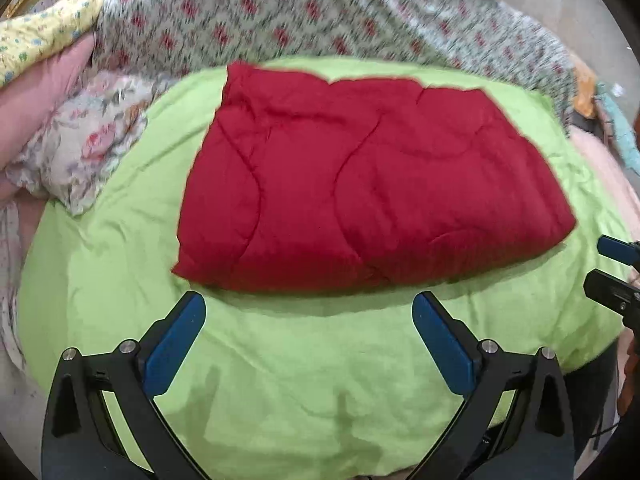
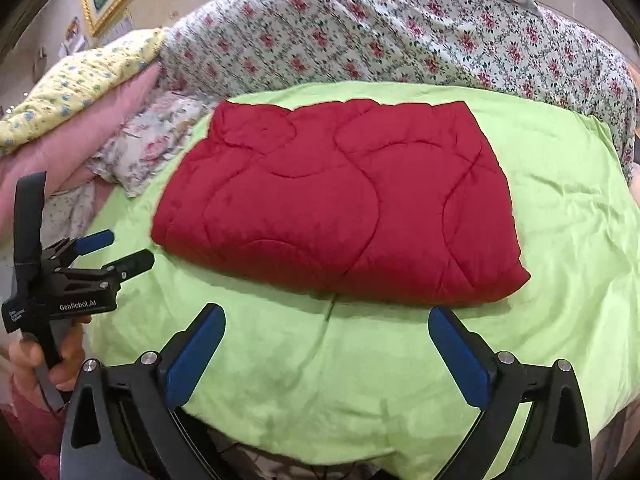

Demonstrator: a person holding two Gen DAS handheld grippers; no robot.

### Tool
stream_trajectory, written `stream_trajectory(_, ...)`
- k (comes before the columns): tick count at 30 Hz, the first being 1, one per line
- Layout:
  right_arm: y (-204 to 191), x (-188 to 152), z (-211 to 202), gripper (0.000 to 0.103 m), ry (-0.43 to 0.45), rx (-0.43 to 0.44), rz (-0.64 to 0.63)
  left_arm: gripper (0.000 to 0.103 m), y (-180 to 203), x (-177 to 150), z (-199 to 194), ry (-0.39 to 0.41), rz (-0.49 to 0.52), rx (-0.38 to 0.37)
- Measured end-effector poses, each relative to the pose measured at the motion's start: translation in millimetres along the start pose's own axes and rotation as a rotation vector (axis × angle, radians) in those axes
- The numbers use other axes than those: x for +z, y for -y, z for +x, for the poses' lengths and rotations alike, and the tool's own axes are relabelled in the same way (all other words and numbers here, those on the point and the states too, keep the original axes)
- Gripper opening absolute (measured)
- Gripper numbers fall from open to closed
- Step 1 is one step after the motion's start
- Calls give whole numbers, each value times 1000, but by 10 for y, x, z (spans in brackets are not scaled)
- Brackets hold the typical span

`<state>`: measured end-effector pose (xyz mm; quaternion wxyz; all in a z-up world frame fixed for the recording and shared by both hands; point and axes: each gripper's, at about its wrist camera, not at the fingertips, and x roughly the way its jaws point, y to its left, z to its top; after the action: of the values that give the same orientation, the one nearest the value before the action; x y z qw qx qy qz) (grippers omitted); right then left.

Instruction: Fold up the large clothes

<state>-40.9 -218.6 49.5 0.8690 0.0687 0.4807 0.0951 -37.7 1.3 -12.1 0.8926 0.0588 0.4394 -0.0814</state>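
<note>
While both grippers hover angled down, jaws released and empty, just before the folded red quilt (image 1: 360, 184) on the green sheet (image 1: 280, 380), floral bedding (image 2: 360, 32) lies beyond it.

Left gripper (image 1: 309, 312); right gripper (image 2: 327, 326).

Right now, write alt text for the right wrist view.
A folded red quilt lies on a green sheet. The open right gripper hangs before it, holding nothing. The left gripper sits at the left edge, floral bedding behind.

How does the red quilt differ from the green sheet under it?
The red quilt is padded, stitched in curved lines and folded into a compact block; the green sheet is thin, unstitched and spread flat. The quilt covers only the sheet's middle; the sheet extends beyond it on every side. Both are plain, unpatterned fabric.
</note>
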Motion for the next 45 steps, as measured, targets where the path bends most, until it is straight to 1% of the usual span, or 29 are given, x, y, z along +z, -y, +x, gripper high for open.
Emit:
stream_trajectory(2, 38, 6, 149, 102, -23, -5, 22, 103, 10, 30, 114, -22, -22, 0)
stream_trajectory(5, 84, 45, 349, 102, -55, -3, 59, 103, 40, 90, 217, -34, -41, 17)
stream_trajectory(10, 79, 160, 529, 102, -66, -10, 85, 103, 79, 261, 278, -35, -61, 49)
stream_trajectory(13, 86, 215, 562, 102, -72, -24, 92, 103, 92, 336, 273, -31, -64, 62)
stream_trajectory(17, 99, 301, 584, 102, -73, -28, 101, 103, 105, 380, 295, -46, -73, 47)
stream_trajectory(27, 130, 454, 684, 102, -101, -37, 107, 103, 203, 485, 354, -78, -55, 28)
stream_trajectory(34, 103, 522, 744, 102, -126, -29, 92, 103, 232, 573, 377, -82, -56, 13)
stream_trajectory(45, 121, 616, 779, 102, -133, -18, 91, 103, 253, 654, 418, -86, -47, 6)
